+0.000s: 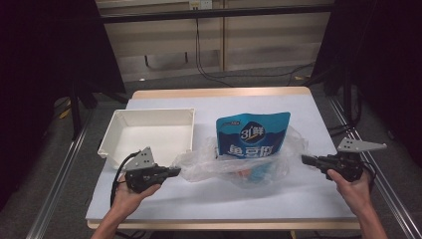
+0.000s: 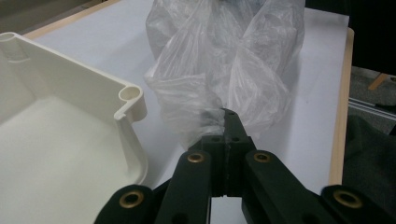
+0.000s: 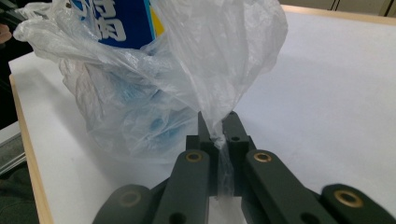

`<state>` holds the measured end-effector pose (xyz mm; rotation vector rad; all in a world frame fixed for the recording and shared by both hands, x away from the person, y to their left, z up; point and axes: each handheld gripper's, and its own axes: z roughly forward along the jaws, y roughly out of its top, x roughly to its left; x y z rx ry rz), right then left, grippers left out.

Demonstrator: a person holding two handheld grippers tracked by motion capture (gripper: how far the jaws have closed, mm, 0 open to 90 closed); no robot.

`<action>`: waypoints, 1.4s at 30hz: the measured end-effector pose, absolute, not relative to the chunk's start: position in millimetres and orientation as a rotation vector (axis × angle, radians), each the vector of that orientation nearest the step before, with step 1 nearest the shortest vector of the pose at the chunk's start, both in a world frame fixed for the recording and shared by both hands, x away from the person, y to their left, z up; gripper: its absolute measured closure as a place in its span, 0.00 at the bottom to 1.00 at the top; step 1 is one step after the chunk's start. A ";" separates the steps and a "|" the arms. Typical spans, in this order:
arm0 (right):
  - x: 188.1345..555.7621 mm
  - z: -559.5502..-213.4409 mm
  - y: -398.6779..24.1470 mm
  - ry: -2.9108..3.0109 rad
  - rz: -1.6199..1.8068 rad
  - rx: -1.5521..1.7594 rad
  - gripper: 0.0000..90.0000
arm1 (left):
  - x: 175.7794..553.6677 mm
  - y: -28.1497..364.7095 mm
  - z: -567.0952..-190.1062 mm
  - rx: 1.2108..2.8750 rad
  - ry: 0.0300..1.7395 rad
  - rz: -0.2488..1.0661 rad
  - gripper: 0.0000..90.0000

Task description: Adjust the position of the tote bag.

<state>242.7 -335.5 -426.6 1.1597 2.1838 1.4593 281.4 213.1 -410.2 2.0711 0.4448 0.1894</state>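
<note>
- Clear plastic bag (image 1: 234,167) with a blue pouch (image 1: 253,137) inside sits mid-surface, right of the white tray (image 1: 149,134).
- Left gripper (image 1: 175,172) pinches its left edge; right gripper (image 1: 304,159) pinches its right edge.
- Bag stretches left-right between them.

Dim room: white-covered wooden worktop (image 1: 318,119), grey floor (image 1: 249,79), beige panelled wall (image 1: 259,40) with trailing black cables (image 1: 199,45), dark curtains (image 1: 45,59) on both sides.

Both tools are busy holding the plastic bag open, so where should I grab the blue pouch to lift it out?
Grip the blue pouch by its flat top edge, coming from above: it stands upright, clear of the plastic bag, whose film wraps its lower part.
</note>
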 end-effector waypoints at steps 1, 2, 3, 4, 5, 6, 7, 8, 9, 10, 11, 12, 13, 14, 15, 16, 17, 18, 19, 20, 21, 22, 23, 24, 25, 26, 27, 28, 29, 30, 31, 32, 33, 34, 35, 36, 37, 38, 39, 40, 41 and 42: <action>242.6 -428.1 -335.3 2.193 1.453 1.158 0.99 | 281.7 214.2 -411.0 2.068 0.447 0.192 1.00; 242.6 -429.2 -334.8 2.199 1.444 1.160 0.99 | 281.5 215.5 -411.3 2.077 0.450 0.198 1.00; 242.5 -430.2 -334.6 2.206 1.436 1.161 0.99 | 281.0 216.4 -411.6 2.064 0.462 0.191 1.00; 242.4 -430.9 -334.3 2.208 1.436 1.164 0.99 | 280.7 218.4 -410.6 2.066 0.462 0.195 1.00; 242.4 -431.0 -334.1 2.209 1.435 1.163 0.99 | 279.4 219.4 -409.5 2.064 0.460 0.200 1.00; 241.8 -430.1 -333.8 2.204 1.442 1.164 0.99 | 278.4 219.4 -409.4 2.058 0.457 0.196 1.00; 241.4 -429.3 -333.7 2.203 1.444 1.157 0.99 | 276.8 219.6 -408.9 2.066 0.457 0.199 1.00; 240.9 -428.2 -333.3 2.202 1.443 1.152 0.99 | 275.2 219.4 -409.7 2.059 0.466 0.190 1.00; 240.5 -427.6 -333.1 2.201 1.447 1.147 0.99 | 274.6 220.4 -410.0 2.068 0.470 0.194 1.00; 239.6 -427.4 -332.8 2.199 1.451 1.151 0.99 | 273.9 221.4 -411.4 2.065 0.463 0.189 1.00; 239.0 -427.8 -332.5 2.201 1.448 1.147 0.99 | 272.4 222.6 -412.5 2.073 0.458 0.191 1.00; 238.0 -428.3 -331.4 2.207 1.444 1.148 0.99 | 271.1 223.6 -413.5 2.081 0.467 0.191 1.00; 237.4 -429.4 -329.9 2.217 1.436 1.144 0.99 | 270.5 223.8 -414.9 2.083 0.468 0.187 1.00; 237.7 -431.1 -327.9 2.229 1.421 1.141 0.99 | 270.1 223.3 -416.8 2.092 0.468 0.188 1.00; 238.4 -433.1 -326.2 2.242 1.407 1.146 0.99 | 269.8 222.3 -418.9 2.105 0.471 0.190 1.00; 240.1 -435.5 -325.1 2.253 1.394 1.146 0.99 | 270.0 220.9 -421.2 2.123 0.470 0.192 1.00; 242.0 -437.9 -324.1 2.265 1.381 1.150 0.99 | 270.1 219.1 -424.2 2.123 0.476 0.189 1.00; 243.7 -440.2 -323.5 2.272 1.366 1.154 0.99 | 271.2 218.1 -426.3 2.138 0.474 0.183 1.00; 245.0 -442.2 -323.5 2.278 1.350 1.159 0.99 | 272.0 216.7 -428.3 2.147 0.475 0.180 1.00; 245.8 -444.2 -323.8 2.283 1.341 1.166 0.99 | 272.1 215.3 -429.9 2.150 0.478 0.171 1.00; 246.1 -445.7 -324.4 2.284 1.324 1.170 0.99 | 271.8 213.4 -431.3 2.158 0.477 0.163 1.00; 246.3 -447.1 -325.3 2.286 1.309 1.174 0.99 | 271.4 210.9 -433.3 2.162 0.474 0.156 1.00; 246.4 -448.6 -326.6 2.287 1.306 1.181 0.99 | 271.0 208.4 -434.9 2.170 0.468 0.147 1.00; 246.3 -450.0 -328.0 2.284 1.299 1.188 0.99 | 270.4 205.8 -436.2 2.174 0.467 0.142 1.00; 246.5 -451.4 -329.7 2.284 1.292 1.198 0.99 | 270.5 203.8 -437.0 2.184 0.459 0.134 1.00; 246.7 -453.0 -331.6 2.282 1.290 1.207 0.99 | 270.5 201.9 -437.4 2.198 0.459 0.132 1.00; 246.7 -454.6 -333.5 2.277 1.291 1.212 0.99 | 270.9 200.4 -438.5 2.203 0.454 0.128 1.00; 246.5 -455.8 -334.3 2.277 1.291 1.217 0.99 | 270.9 199.6 -439.3 2.208 0.457 0.131 1.00; 246.4 -457.1 -334.2 2.281 1.287 1.213 0.99 | 272.1 199.9 -440.8 2.211 0.454 0.130 1.00; 246.2 -458.4 -333.0 2.284 1.283 1.219 0.99 | 272.4 200.3 -442.9 2.214 0.468 0.125 1.00; 246.7 -459.7 -331.8 2.295 1.268 1.207 0.99 | 273.2 201.1 -445.2 2.219 0.473 0.123 1.00; 247.4 -460.9 -329.8 2.300 1.253 1.210 0.99 | 273.7 202.0 -447.4 2.225 0.481 0.120 1.00; 248.1 -462.1 -328.5 2.308 1.252 1.205 0.99 | 274.8 203.3 -448.8 2.241 0.479 0.123 1.00; 248.2 -462.8 -327.0 2.314 1.244 1.205 0.99 | 275.5 203.8 -450.8 2.245 0.485 0.125 1.00; 248.4 -463.6 -325.4 2.319 1.231 1.200 0.99 | 276.2 203.8 -452.6 2.253 0.492 0.120 1.00; 248.7 -464.4 -324.7 2.322 1.228 1.197 0.99 | 276.3 203.2 -454.5 2.264 0.498 0.116 1.00; 248.7 -465.0 -323.9 2.323 1.224 1.203 0.99 | 276.9 202.0 -457.5 2.268 0.491 0.106 1.00; 249.2 -466.1 -323.2 2.329 1.212 1.201 0.99 | 276.6 200.3 -459.8 2.290 0.487 0.103 1.00; 249.3 -467.5 -322.6 2.334 1.190 1.200 0.99 | 276.3 198.2 -462.5 2.300 0.484 0.100 1.00; 249.4 -469.3 -322.2 2.345 1.172 1.197 0.99 | 276.1 196.4 -464.8 2.302 0.477 0.095 1.00; 249.3 -471.0 -321.8 2.352 1.157 1.202 0.99 | 276.8 196.4 -464.3 2.325 0.462 0.097 1.00; 249.4 -472.8 -321.9 2.357 1.142 1.197 0.99 | 277.0 196.5 -464.5 2.309 0.473 0.090 1.00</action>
